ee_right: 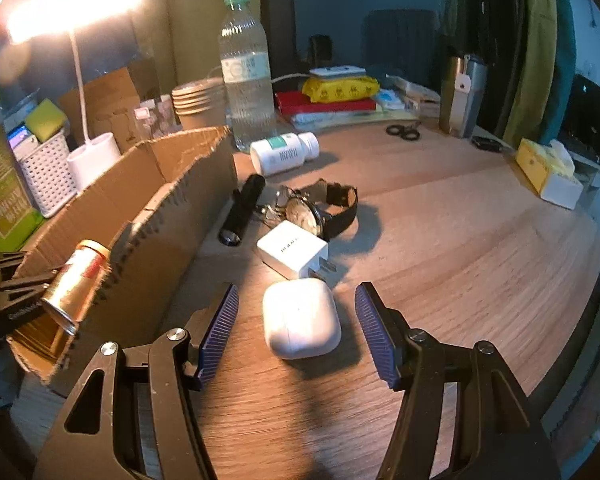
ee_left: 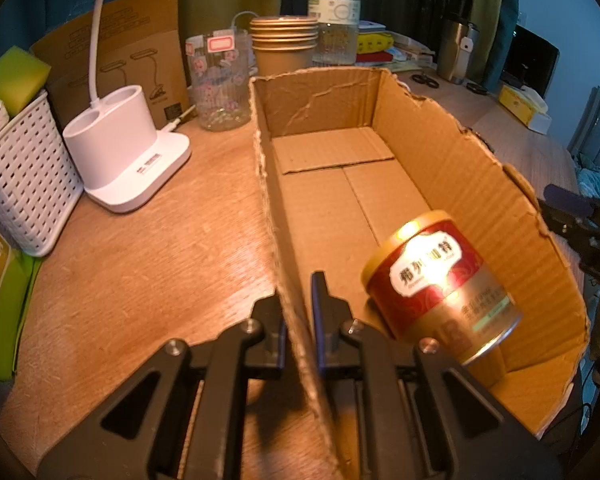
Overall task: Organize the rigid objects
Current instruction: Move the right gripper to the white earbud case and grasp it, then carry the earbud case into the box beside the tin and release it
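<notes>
My left gripper (ee_left: 296, 292) is shut on the near left wall of the open cardboard box (ee_left: 480, 200), one finger on each side. Inside the box a red and gold can (ee_left: 436, 280) leans tilted against the right wall. My right gripper (ee_right: 297, 287) is open, pointing down at the table, with a white earbud case (ee_right: 302, 320) lying between its fingers and touching neither pad. Beyond the case lie a white charger plug (ee_right: 290, 250), a wristwatch (ee_right: 312, 212), a black flashlight (ee_right: 242, 210) and a white pill bottle (ee_right: 280, 154). The box (ee_right: 172, 196) stands to their left.
Left of the box are a white lamp base (ee_left: 128, 152), a white basket (ee_left: 24, 184) and a patterned glass (ee_left: 220, 84). Behind stand paper cups (ee_left: 284, 44), a water bottle (ee_right: 246, 76), a steel tumbler (ee_right: 462, 92), scissors (ee_right: 404, 131) and books. A yellow tissue box (ee_right: 548, 172) sits at the right.
</notes>
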Motion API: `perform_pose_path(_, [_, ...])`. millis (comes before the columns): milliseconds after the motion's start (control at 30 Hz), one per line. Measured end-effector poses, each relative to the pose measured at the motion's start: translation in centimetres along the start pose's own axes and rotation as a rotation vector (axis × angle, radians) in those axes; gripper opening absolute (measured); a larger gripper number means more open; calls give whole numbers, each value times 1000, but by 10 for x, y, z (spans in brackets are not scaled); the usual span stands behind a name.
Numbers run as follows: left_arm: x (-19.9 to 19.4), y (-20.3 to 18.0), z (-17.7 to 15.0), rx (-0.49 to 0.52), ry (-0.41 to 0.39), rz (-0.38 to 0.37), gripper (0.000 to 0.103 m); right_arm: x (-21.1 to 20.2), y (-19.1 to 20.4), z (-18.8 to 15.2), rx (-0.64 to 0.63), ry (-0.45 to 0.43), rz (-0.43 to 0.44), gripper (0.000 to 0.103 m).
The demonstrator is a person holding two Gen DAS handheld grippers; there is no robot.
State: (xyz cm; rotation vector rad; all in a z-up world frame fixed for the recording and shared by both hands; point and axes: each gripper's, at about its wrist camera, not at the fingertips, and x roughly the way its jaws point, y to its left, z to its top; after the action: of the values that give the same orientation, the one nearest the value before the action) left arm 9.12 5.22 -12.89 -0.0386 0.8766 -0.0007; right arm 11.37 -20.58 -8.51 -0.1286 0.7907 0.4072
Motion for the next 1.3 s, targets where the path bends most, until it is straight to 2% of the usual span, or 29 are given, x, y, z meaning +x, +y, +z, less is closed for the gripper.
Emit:
perform_pose_path(933, [1, 0, 0, -2, 1, 4, 10, 33, -3, -6, -4, 75, -38, 64])
perform_pose_path(1000, [0, 0, 0, -3, 1, 4, 10, 33, -4, -6, -4, 70, -34, 59])
perform_pose_path(1067, [0, 0, 0, -2, 1, 4, 10, 32, -4, -7, -5, 64, -35, 49])
perform_pose_path(1300, [1, 0, 0, -3, 1, 4, 10, 32, -4, -7, -5, 63, -35, 49])
